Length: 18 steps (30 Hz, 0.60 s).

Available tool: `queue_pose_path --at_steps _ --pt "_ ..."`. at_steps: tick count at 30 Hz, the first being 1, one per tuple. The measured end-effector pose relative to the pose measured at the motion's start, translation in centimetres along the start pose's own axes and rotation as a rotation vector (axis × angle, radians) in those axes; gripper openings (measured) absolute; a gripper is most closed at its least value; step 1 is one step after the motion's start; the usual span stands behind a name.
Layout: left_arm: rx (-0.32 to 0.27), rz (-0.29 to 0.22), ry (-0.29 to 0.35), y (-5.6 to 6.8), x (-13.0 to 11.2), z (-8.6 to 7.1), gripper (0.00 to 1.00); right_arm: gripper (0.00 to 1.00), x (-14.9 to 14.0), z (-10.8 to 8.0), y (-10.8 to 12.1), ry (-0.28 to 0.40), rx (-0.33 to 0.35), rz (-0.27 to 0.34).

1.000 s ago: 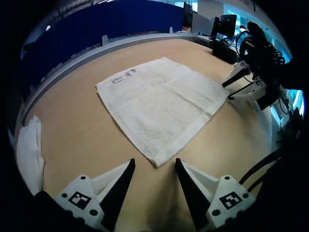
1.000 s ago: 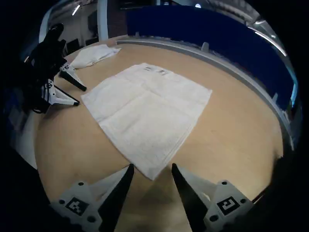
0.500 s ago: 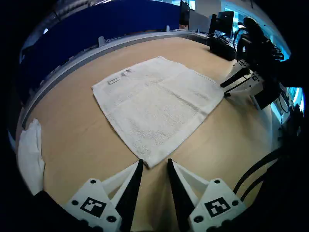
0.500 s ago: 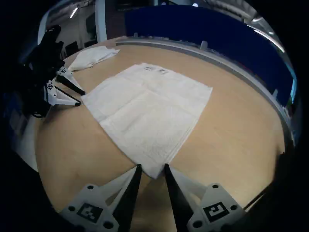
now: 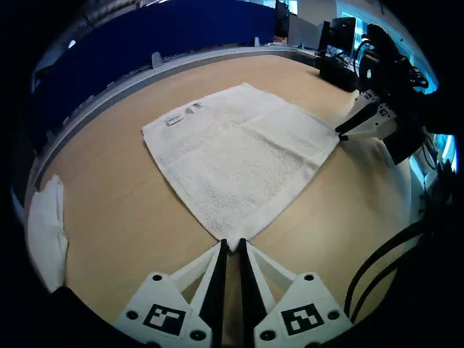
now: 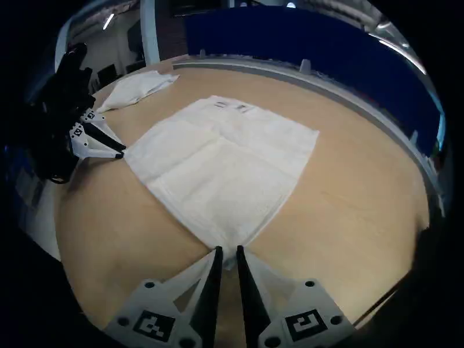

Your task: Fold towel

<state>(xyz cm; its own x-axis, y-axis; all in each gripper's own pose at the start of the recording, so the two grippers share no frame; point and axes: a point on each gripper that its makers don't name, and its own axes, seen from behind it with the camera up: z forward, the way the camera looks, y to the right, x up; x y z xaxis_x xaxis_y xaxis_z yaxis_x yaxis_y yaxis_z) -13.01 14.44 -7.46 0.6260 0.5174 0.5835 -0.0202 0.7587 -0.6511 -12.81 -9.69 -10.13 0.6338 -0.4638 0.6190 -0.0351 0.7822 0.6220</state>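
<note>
Towel, white terry, lies spread flat on the wooden table, its tags near the far edge. My left gripper is clenched on one near corner, fingers almost together. My right gripper pinches the neighbouring corner the same way. The cloth looks light, soft and limp, so I judge it will sag and drag rather than hold shape. The corners are the sensible hold, both lifted together and carried over to the far edge so the fold lands square.

Light wooden table; blue partition behind; monitors far corner; ceiling strip light.
</note>
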Motion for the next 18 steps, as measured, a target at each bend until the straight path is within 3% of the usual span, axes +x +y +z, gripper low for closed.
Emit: queue_pose_path --at_steps 18 --pt "-0.026 -0.021 0.011 0.42 0.98 -0.16 0.10 0.16 0.73 -0.20 0.09 0.007 0.009 -0.012"
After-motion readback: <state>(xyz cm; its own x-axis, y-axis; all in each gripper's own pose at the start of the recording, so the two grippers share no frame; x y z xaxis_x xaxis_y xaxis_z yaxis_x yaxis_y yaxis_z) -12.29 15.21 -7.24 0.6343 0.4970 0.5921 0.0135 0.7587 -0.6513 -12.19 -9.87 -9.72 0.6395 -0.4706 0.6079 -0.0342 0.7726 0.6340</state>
